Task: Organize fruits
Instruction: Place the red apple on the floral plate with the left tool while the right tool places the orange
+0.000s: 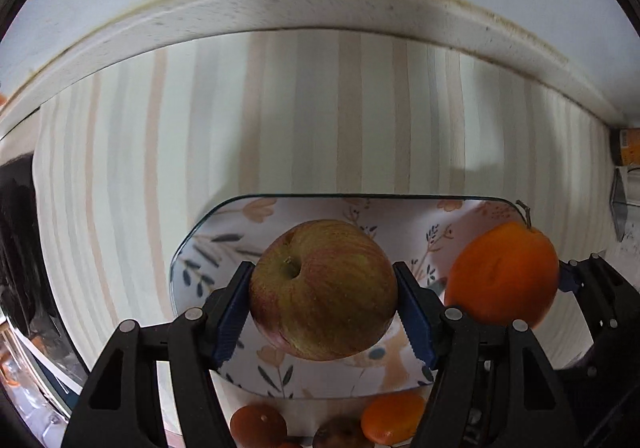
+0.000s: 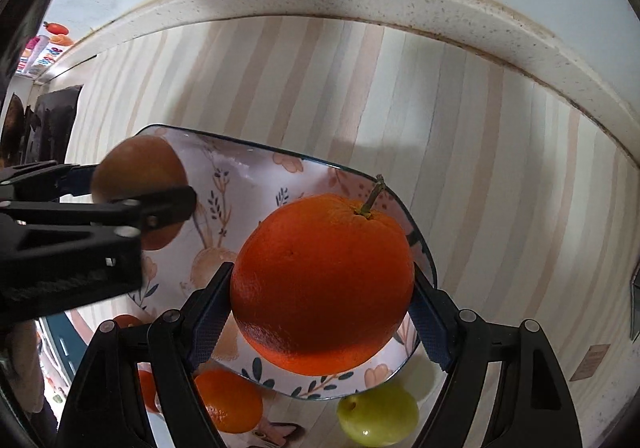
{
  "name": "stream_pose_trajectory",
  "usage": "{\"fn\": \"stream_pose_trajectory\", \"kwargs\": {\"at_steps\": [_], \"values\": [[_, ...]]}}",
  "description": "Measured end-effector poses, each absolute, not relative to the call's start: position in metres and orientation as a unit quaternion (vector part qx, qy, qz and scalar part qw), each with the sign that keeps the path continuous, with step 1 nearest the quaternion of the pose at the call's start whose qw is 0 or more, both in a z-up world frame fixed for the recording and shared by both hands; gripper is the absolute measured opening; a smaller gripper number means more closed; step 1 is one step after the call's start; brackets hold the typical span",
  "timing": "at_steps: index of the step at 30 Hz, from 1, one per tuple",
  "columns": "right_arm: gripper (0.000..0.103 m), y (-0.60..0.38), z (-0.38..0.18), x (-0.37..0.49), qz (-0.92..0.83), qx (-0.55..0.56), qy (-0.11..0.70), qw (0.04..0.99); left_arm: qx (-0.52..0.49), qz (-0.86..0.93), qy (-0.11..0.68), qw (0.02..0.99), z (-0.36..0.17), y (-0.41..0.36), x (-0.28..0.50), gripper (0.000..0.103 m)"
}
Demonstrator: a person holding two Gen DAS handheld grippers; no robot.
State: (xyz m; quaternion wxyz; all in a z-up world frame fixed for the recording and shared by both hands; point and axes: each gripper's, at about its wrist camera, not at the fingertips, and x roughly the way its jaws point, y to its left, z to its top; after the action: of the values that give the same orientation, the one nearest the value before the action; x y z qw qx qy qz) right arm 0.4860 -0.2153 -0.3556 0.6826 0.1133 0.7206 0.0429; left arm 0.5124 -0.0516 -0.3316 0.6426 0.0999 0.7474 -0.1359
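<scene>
My left gripper (image 1: 323, 304) is shut on a red-yellow apple (image 1: 323, 290) and holds it above a floral plate (image 1: 224, 220). My right gripper (image 2: 322, 296) is shut on a large orange (image 2: 322, 284) with a short stem, held over the same plate (image 2: 260, 168). The orange also shows in the left wrist view (image 1: 502, 274), to the right of the apple. The apple (image 2: 140, 168) and the left gripper (image 2: 138, 204) show at the left of the right wrist view.
The plate lies on a striped cloth (image 1: 320, 108) by a white raised counter edge (image 1: 320, 8). Near the plate's front edge lie a small orange (image 2: 228, 400), a green fruit (image 2: 378, 416), a brownish fruit (image 1: 258, 426) and another orange (image 1: 394, 416).
</scene>
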Motion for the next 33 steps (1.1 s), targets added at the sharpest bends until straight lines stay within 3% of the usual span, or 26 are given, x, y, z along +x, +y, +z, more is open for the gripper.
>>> {"fn": "stream_pose_trajectory", "kwargs": {"at_steps": [8, 11, 12, 13, 26, 33], "values": [[0.085, -0.234, -0.357, 0.484, 0.047, 0.136, 0.729, 0.670, 0.102, -0.133, 0.748, 0.642, -0.336, -0.056, 0.510, 0.066], [0.087, -0.241, -0.359, 0.478, 0.043, 0.138, 0.732, 0.666, 0.090, -0.131, 0.746, 0.647, -0.334, -0.052, 0.508, 0.088], [0.099, -0.241, -0.359, 0.476, 0.043, 0.137, 0.732, 0.666, 0.090, -0.131, 0.741, 0.653, -0.331, -0.051, 0.508, 0.088], [0.101, -0.240, -0.357, 0.473, 0.045, 0.136, 0.729, 0.670, 0.088, -0.133, 0.737, 0.657, -0.327, -0.050, 0.507, 0.088], [0.101, -0.268, -0.279, 0.413, 0.001, 0.119, 0.674, 0.729, 0.048, -0.077, 0.663, 0.743, -0.243, -0.017, 0.459, 0.089], [0.101, -0.235, -0.240, 0.376, -0.010, 0.111, 0.627, 0.771, 0.045, -0.038, 0.620, 0.782, -0.216, -0.008, 0.414, 0.089]]}}
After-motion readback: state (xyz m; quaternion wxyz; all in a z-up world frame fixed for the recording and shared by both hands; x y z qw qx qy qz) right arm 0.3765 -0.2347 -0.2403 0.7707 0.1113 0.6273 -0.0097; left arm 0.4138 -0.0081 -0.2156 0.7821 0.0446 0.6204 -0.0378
